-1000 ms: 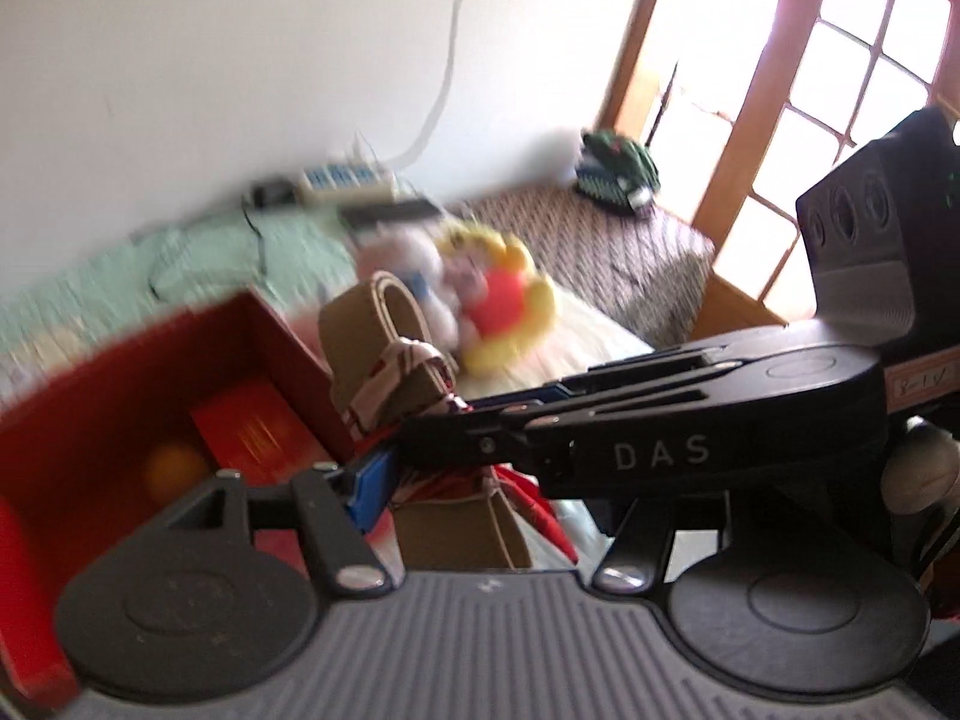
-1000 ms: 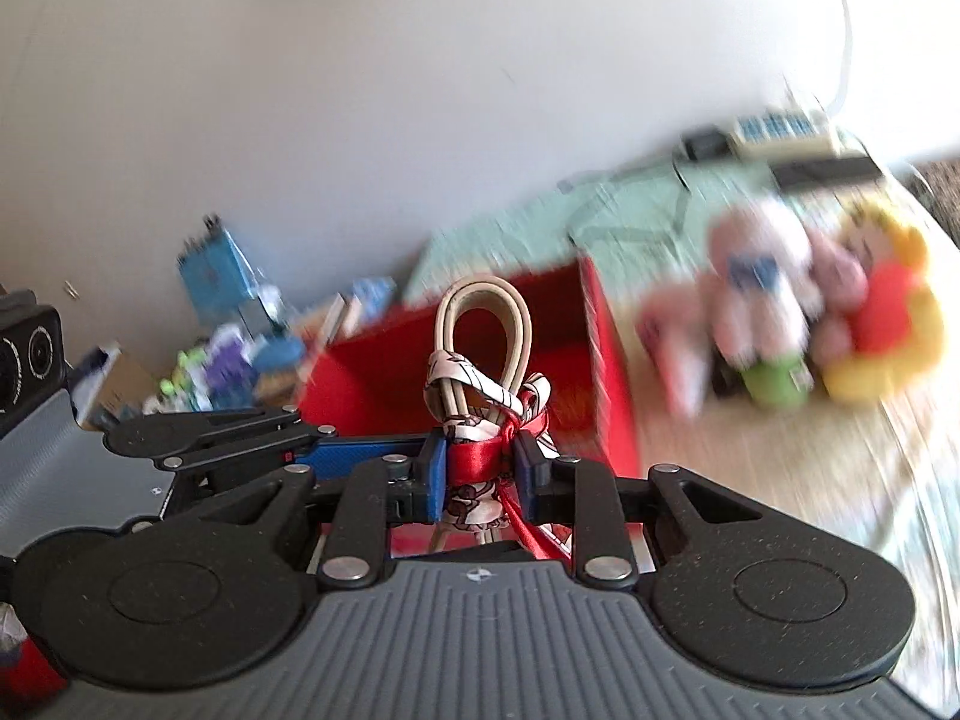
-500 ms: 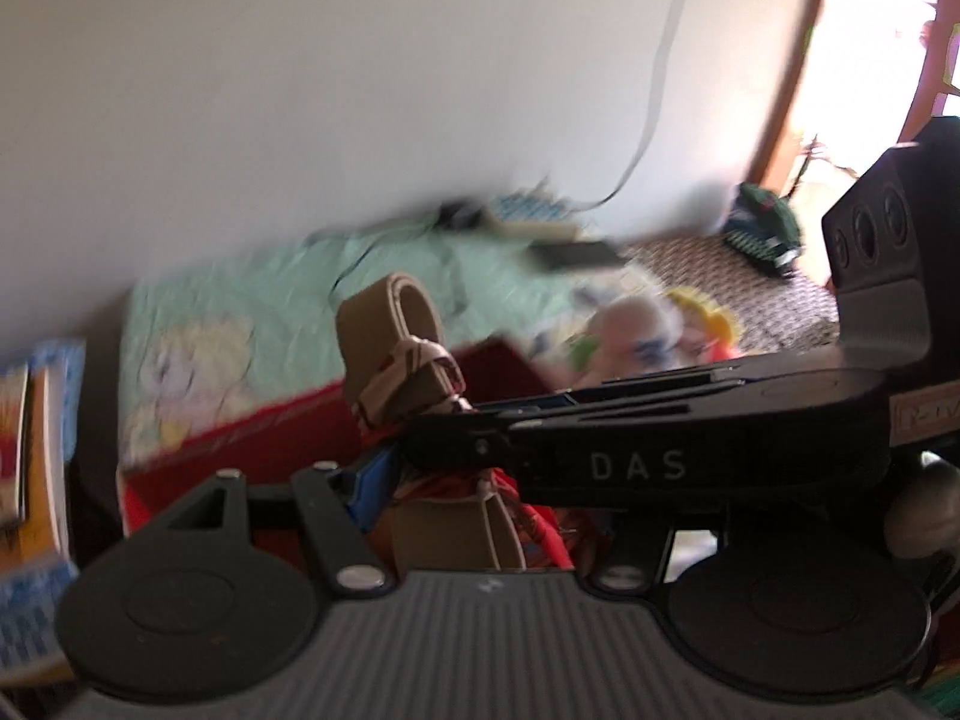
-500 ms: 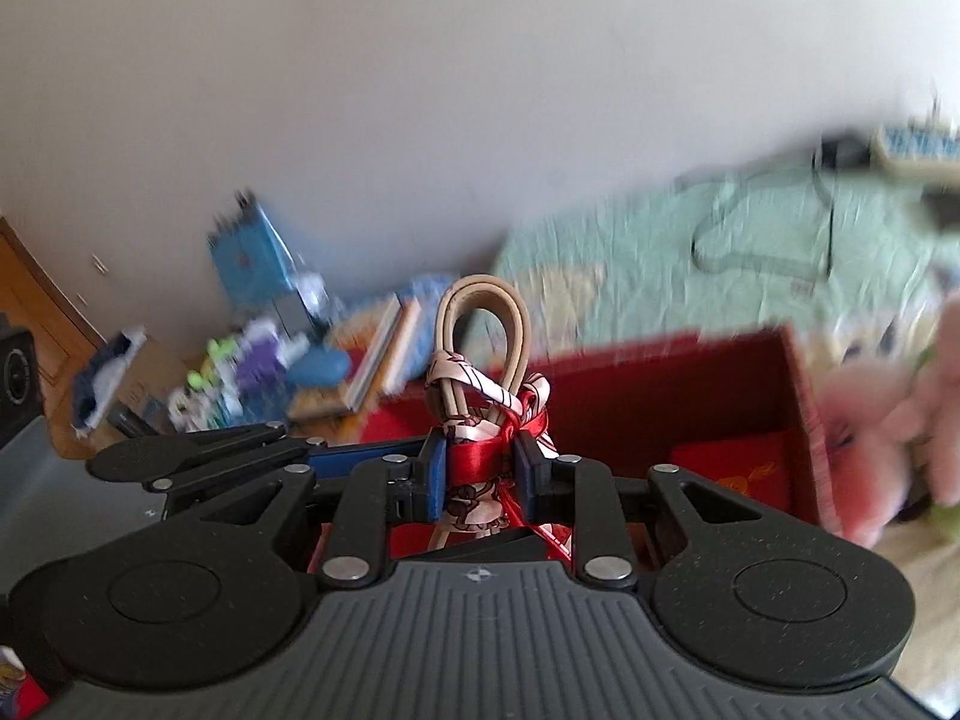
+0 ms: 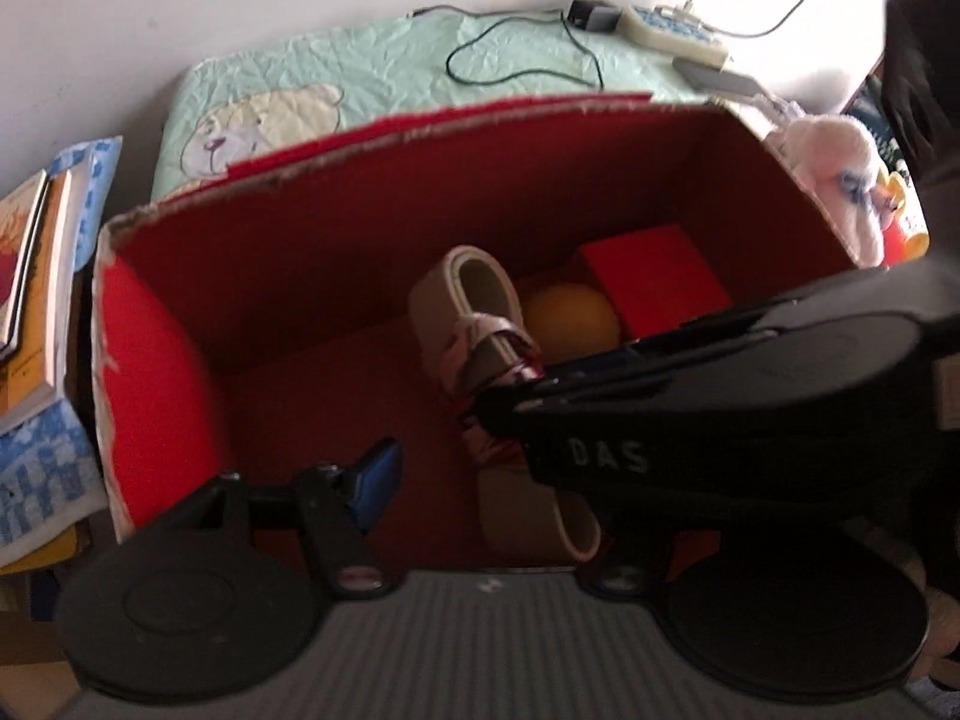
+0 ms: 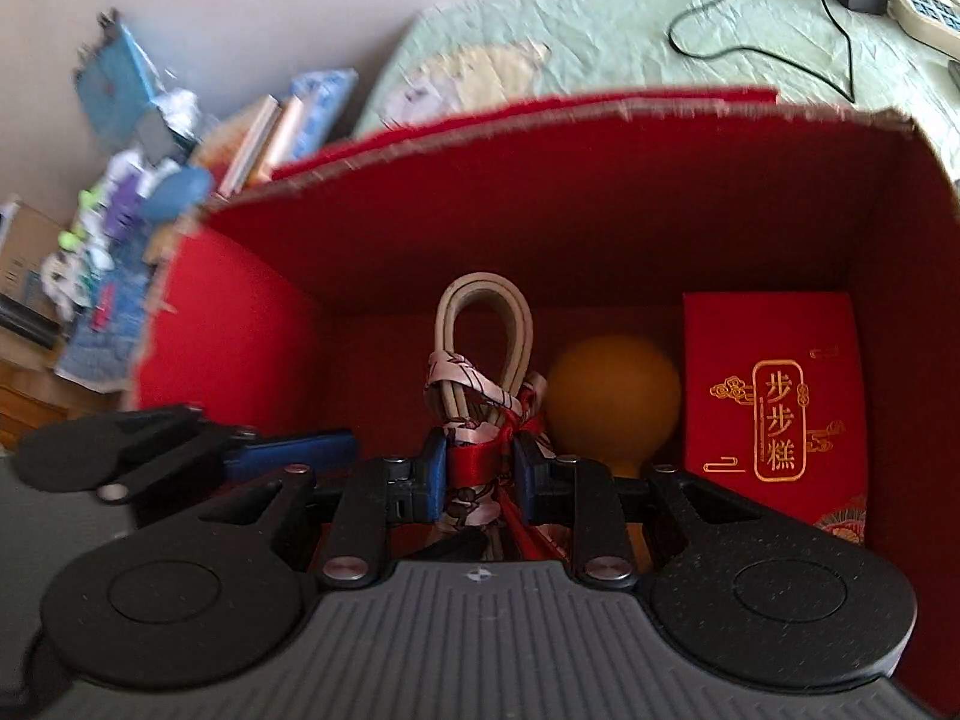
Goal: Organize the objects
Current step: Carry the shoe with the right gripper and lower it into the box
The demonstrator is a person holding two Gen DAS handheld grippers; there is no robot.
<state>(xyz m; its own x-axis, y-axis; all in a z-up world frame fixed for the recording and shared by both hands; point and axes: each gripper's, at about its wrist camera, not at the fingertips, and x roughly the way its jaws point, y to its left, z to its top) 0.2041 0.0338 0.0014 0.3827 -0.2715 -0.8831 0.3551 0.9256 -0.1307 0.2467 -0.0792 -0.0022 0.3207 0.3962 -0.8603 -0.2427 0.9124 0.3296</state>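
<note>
Inside the red cardboard box point(image 6: 600, 222), the right gripper point(image 6: 480, 474) has its jaws clamped on a beige coiled strap point(image 6: 483, 324) bound at the middle with a red ribbon and a patterned scarf; its blue pads pinch the ribbon knot. The strap's loop stands upright above the jaws, well below the box rim. Behind it, on the box floor, sit an orange ball point(image 6: 612, 396) and, at the right wall, a red packet point(image 6: 774, 402) with gold characters. The left gripper point(image 5: 480, 468) hangs over the box with its jaws spread wide, its left blue pad point(image 5: 375, 483) clear of the strap point(image 5: 462, 300). The box stands on a bed with a pale green sheet point(image 5: 390, 66); a white plush toy point(image 5: 834, 180) lies just beside the box's right wall.
</note>
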